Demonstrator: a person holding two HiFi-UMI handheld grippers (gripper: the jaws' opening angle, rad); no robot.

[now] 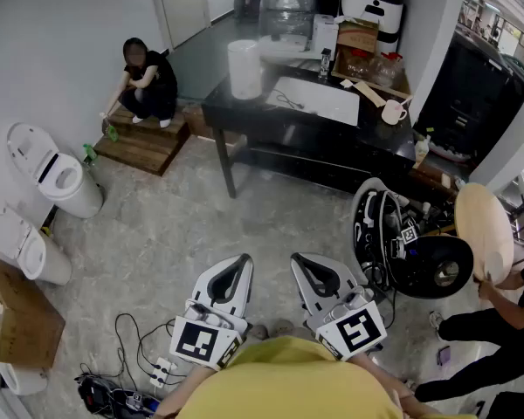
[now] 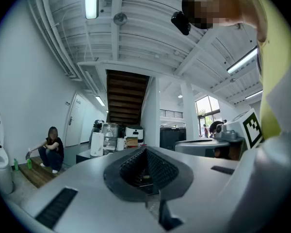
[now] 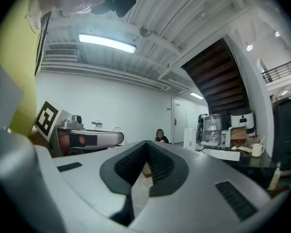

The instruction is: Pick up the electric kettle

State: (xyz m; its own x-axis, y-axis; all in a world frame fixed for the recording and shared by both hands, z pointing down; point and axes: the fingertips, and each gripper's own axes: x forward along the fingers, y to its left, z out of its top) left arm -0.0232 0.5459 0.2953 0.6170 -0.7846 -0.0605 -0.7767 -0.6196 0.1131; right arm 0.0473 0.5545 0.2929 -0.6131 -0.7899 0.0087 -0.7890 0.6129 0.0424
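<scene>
A white cylindrical electric kettle (image 1: 244, 68) stands upright on the left end of a black table (image 1: 271, 133) far across the room. It shows small in the left gripper view (image 2: 97, 144) and in the right gripper view (image 3: 189, 139). My left gripper (image 1: 236, 267) and right gripper (image 1: 307, 267) are held level and side by side close to my body, over the grey floor, well short of the table. Both have their jaws together with nothing between them, as the left gripper view (image 2: 145, 152) and the right gripper view (image 3: 146, 144) also show.
A person (image 1: 147, 81) crouches by a wooden step (image 1: 144, 145) at the back left. White toilets (image 1: 59, 180) and a cardboard box (image 1: 17, 321) line the left wall. Black equipment (image 1: 406, 243) and another person with a round board (image 1: 485, 230) are at the right. Cables (image 1: 140, 365) lie near my feet.
</scene>
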